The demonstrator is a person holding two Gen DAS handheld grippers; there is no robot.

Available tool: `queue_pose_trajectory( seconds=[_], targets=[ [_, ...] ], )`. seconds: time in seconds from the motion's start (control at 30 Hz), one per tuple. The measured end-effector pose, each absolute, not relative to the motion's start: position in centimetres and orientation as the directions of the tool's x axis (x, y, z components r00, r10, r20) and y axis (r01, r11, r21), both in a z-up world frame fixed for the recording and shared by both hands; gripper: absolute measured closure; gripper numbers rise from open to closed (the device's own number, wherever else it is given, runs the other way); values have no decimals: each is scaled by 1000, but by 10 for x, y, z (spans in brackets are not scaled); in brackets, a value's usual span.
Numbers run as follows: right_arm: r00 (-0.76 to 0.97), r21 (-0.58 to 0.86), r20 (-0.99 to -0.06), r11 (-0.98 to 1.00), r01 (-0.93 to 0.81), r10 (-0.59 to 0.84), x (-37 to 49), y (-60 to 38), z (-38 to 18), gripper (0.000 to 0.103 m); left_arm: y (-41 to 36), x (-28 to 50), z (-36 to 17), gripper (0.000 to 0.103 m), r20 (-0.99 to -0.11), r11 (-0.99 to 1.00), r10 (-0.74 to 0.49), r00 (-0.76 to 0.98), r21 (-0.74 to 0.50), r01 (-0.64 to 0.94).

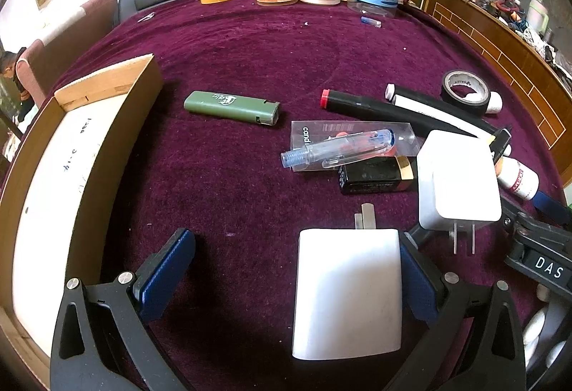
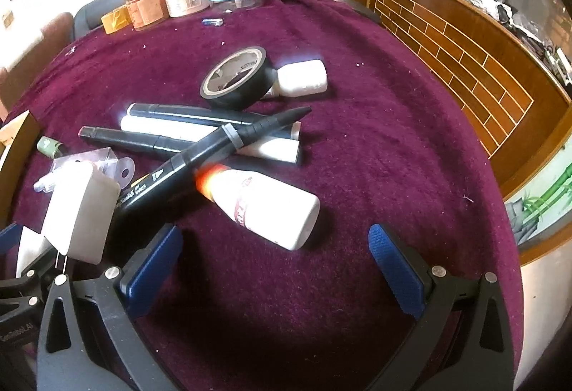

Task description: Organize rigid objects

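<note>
Two white chargers: one (image 1: 346,291) lies between the wide-spread fingers of the left gripper (image 1: 296,269), against the right pad, prongs toward 12 o'clock; the other (image 1: 459,180) sits at 1 o'clock, prongs toward 6. The right gripper (image 2: 275,269) gapes wide, holding nothing; one glue bottle (image 2: 264,205) lies just ahead, tip toward 10. Farther: three markers (image 2: 218,147), one black tape roll (image 2: 236,78), one green lighter (image 1: 232,106), one box (image 1: 60,155) at 9.

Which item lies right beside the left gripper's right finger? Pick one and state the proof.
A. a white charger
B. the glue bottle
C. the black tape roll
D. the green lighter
A: in the left wrist view the white charger lies against the right pad of the open left gripper, prongs pointing away.
</note>
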State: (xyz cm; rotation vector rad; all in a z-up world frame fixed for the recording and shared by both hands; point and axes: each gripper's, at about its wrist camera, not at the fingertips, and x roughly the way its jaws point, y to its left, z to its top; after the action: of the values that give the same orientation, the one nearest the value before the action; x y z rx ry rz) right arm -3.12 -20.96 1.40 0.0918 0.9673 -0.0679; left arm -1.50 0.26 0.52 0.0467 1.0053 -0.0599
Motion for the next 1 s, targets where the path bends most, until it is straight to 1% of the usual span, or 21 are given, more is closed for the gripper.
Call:
queue_pose_trajectory(
  seconds=[0.37, 0.57, 0.63, 0.73, 0.83, 0.93, 1.0],
  targets=[
    [563, 39, -826, 995, 94, -21, -32, -208, 14, 0, 2, -16, 5, 1, -845, 997, -30, 534, 11, 75],
    [535, 49, -845, 997, 55, 12, -31, -210, 15, 0, 2, -16, 5, 1, -845, 997, -29, 535, 13, 75],
    [531, 49, -847, 997, 58, 11, -31, -211, 15, 0, 2, -17, 5, 1, -845, 996, -37, 533, 11, 87],
    [521, 44, -853, 998, 53, 10, -33, -210, 15, 0, 6, -21, 6, 2, -845, 989, -88, 527, -11, 148],
    [524, 50, -851, 998, 32, 26, -38, -211, 15, 0, 6, -24, 6, 1, -847, 977, -109, 520, 5, 213],
    [512, 34, -859, 999, 42, 8, -38, -209, 16, 1, 4, -24, 6, 1, -847, 977, -105, 521, 10, 212],
    [515, 7, -857, 998, 62, -26, -42, -209, 21, 5, 4, -24, 6, 1, -847, 979, -98, 523, 13, 204]
  ],
)
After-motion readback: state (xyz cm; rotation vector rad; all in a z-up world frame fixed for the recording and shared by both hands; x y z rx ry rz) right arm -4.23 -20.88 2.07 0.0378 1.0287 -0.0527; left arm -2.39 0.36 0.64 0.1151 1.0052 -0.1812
